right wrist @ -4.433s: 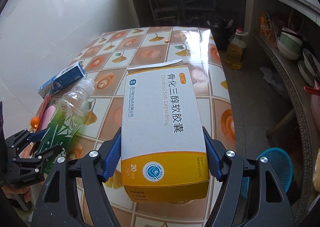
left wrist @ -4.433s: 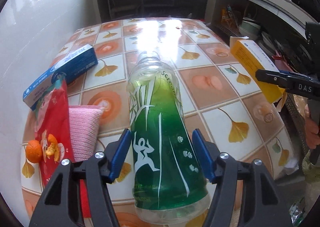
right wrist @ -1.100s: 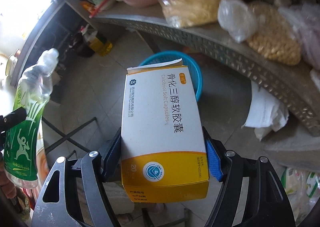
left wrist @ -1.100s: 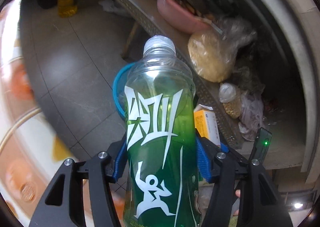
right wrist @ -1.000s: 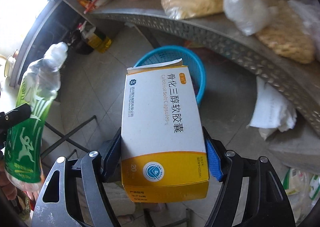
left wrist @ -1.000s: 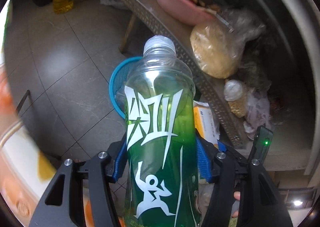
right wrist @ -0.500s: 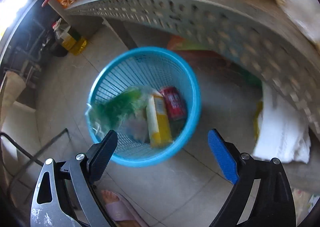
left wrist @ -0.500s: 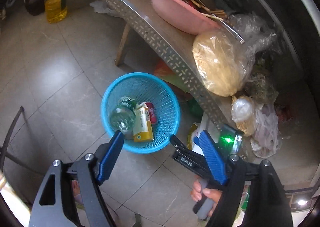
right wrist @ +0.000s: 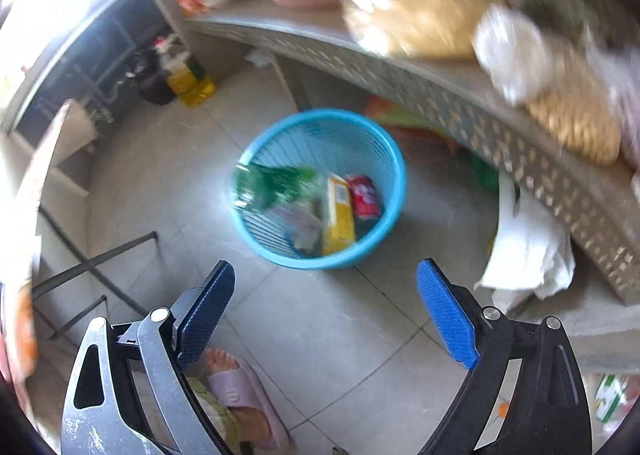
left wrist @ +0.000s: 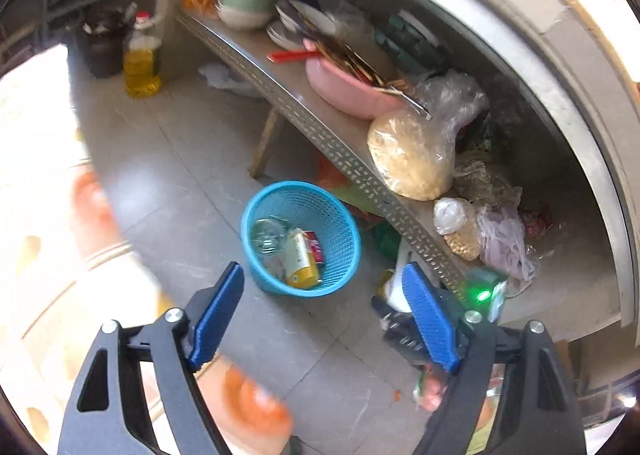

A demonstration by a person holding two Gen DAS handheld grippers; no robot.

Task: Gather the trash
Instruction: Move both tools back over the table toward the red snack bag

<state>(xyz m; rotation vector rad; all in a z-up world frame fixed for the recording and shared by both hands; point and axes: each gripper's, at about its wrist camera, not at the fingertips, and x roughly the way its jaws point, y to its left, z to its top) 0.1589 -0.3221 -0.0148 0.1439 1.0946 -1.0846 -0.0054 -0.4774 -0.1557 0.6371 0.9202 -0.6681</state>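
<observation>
Bottle, box and red can are lying in the blue basket, which is standing on the tiled floor beside a shelf. Left gripper and right gripper are hanging above, jaws wide, gripping nothing.

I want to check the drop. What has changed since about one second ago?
Both grippers let go: the left gripper released the green bottle, the right gripper the yellow box. Both now lie in the blue basket, and the jaws stand open. The basket stayed beside the shelf.
</observation>
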